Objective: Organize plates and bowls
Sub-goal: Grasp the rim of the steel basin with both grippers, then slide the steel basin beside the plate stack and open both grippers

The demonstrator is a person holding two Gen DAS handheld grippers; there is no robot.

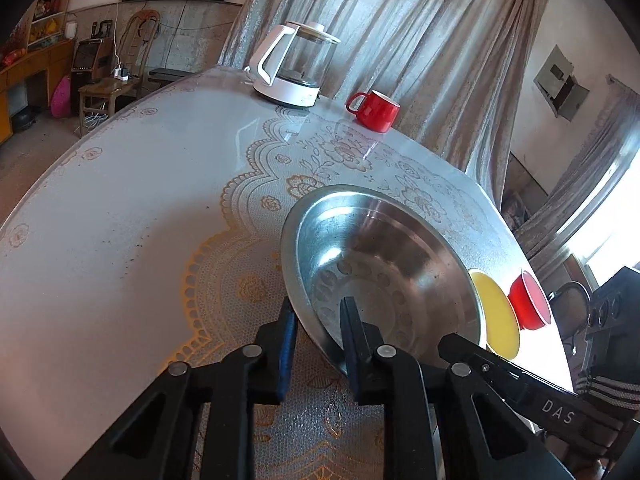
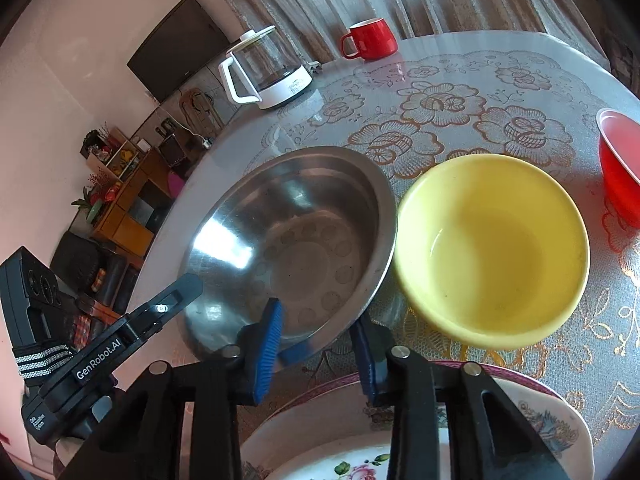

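The steel bowl is seen at centre right of the left wrist view, resting on the lace-patterned table. Its near rim is straddled by the left gripper, one finger outside the bowl and the other inside; the jaws are apart, and contact with the rim cannot be told.

In the right wrist view the steel bowl lies centre left, touching the yellow bowl at centre right. The right gripper is held with jaws apart across the steel bowl's near rim. A red bowl is cut off at the right edge. A floral plate fills the bottom, beneath the gripper. A kettle and a red mug stand at the top.
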